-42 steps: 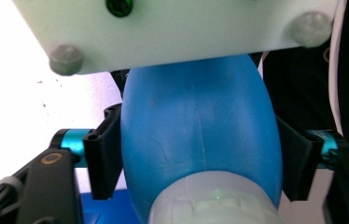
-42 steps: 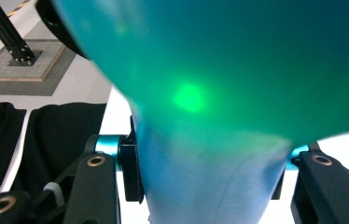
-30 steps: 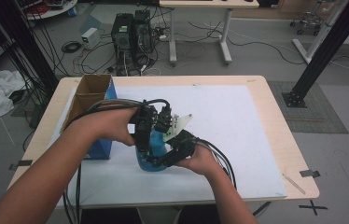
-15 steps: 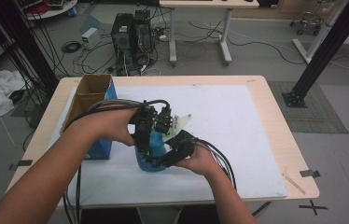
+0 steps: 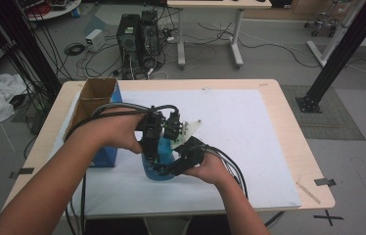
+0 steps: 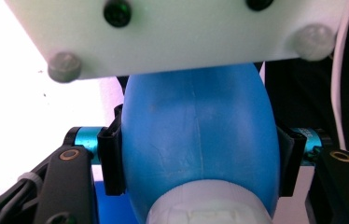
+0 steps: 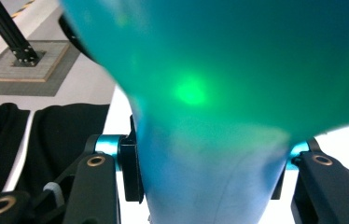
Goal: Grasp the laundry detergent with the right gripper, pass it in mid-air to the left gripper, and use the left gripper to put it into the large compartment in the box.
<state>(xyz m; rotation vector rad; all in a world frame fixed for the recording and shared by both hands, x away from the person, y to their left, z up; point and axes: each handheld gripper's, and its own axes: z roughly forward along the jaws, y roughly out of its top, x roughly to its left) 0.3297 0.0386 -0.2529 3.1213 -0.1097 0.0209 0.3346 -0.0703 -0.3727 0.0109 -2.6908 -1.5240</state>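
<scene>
held thing: blue soft plastic bottle-like object (image 5: pixel 157 165) with a pale whitish end, low at the near middle of the white table mat (image 5: pixel 249 142), right of the open cardboard box with blue side (image 5: pixel 94 105)
left gripper (image 5: pixel 152 152): clamped on the blue object; jaws have just been closing, pads pressing both flanks in the left gripper view (image 6: pixel 196 140)
right gripper (image 5: pixel 173 168): jaws shut on the same blue object, right of the box and touching the left gripper's side (right gripper view blurred, blue-green body (image 7: pixel 210 158) between the pads)
step, my read: two-handed hold, likely twisting or pulling the object's parts apart
how to do it well: keep one gripper as anchor, turn the other about the object's long axis; squeeze lightly (walls look soft); stay over the mat
risk: object slipping out sideways, cables snagging
</scene>
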